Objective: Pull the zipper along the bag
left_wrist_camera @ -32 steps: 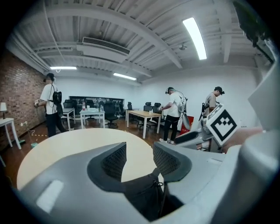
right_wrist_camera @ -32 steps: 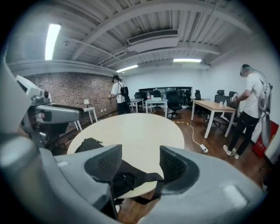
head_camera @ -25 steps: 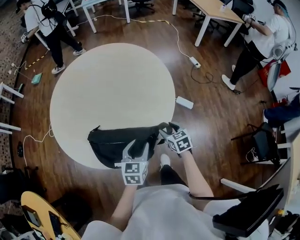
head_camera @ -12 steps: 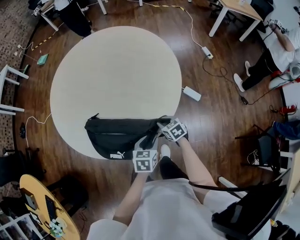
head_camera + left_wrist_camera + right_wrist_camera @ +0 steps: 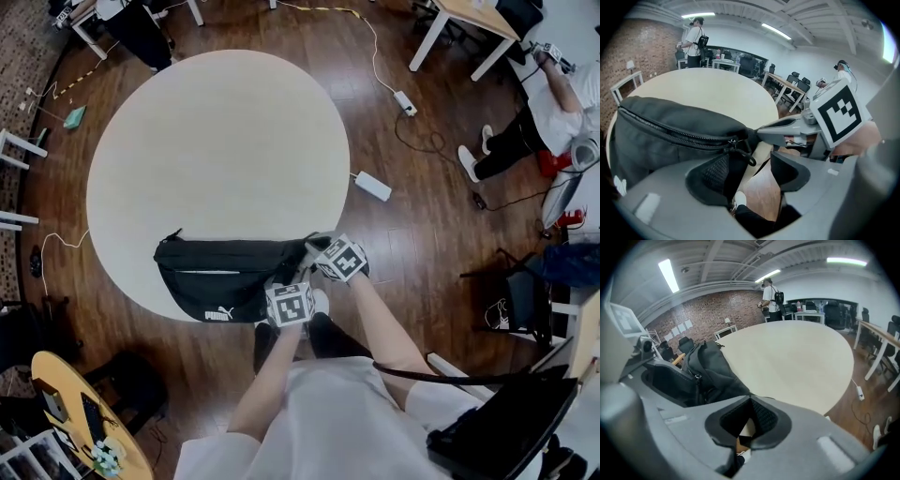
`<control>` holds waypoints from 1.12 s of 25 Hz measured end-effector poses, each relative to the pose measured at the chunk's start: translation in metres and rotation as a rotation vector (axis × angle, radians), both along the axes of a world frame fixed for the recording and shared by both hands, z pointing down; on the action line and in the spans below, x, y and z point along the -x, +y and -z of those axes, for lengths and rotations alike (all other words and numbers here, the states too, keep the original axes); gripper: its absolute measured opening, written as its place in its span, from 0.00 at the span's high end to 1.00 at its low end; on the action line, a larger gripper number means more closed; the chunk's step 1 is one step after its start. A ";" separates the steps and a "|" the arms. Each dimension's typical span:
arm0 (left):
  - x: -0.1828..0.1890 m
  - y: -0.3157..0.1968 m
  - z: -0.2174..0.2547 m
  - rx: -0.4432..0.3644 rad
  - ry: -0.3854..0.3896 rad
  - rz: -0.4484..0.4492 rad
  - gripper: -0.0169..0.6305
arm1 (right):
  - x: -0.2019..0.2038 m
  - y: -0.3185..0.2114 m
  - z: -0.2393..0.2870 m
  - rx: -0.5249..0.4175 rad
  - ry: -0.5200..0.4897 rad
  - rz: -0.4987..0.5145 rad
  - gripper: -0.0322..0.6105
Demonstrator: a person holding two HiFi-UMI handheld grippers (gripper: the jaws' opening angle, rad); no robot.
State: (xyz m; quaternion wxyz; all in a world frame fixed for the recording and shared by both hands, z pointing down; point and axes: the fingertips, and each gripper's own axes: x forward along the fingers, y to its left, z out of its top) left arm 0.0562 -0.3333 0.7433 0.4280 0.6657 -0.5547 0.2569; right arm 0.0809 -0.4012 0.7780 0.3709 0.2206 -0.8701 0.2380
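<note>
The left gripper (image 5: 750,161) is seen released, its jaws opening wide. Nothing is pressed between them, and only the wooden floor (image 5: 759,187) and a shoe (image 5: 739,200) are seen through the gap. The end of the black bag (image 5: 661,152) and the zipper pull (image 5: 740,149) are found just beside the pad at the left of the left gripper view. The pull hangs loose from the zipper (image 5: 675,128), which is run along the top of the bag towards the left edge of the frame.

The right gripper (image 5: 750,401) is seen clenched, its tips together. The bag's dark cloth is drawn right up to those tips, but whether any of it is pinched cannot be told.

In the head view both grippers are placed at the right end of the bag, the left one lower in the frame, the right one above it and further right. The bag is laid lengthwise at the lower edge of the round bench (image 5: 216,131). A white power strip (image 5: 372,186) is seen on the floor to the right of the bench.
</note>
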 end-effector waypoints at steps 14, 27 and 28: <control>0.043 0.024 0.024 -0.058 0.009 -0.066 0.94 | 0.008 0.002 0.005 -0.025 0.117 0.072 0.96; 0.114 0.044 0.068 -0.132 0.038 -0.222 0.94 | 0.003 0.006 -0.012 0.031 0.238 -0.046 0.96; 0.124 0.044 0.070 -0.137 0.044 -0.223 0.94 | 0.000 0.007 -0.012 0.035 0.251 -0.066 0.97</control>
